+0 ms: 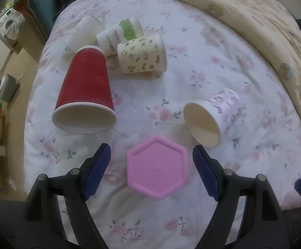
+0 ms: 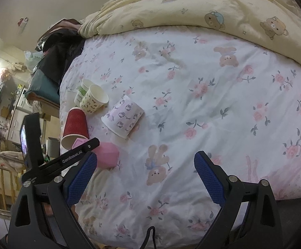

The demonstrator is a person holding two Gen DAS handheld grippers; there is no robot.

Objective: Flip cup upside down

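Here we hold the left claw (image 1: 151,164) low over the bed (image 1: 192,66), tilted down, its blue pads spread wide apart with the pink hexagonal cup (image 1: 157,167) between them, flat base facing up and touched by neither pad. Beyond it, the red ribbed cup (image 1: 86,87) lies on its side, mouth toward us, and a lilac-printed cup (image 1: 214,114) lies tipped to the right. Farther back sit a patterned cup (image 1: 142,55) and a green-labelled cup (image 1: 119,35) (close together, possibly touching). The right claw (image 2: 145,171) hovers over bare flowered sheet (image 2: 212,103), pads likewise wide apart and holding nothing, well right of the cups.
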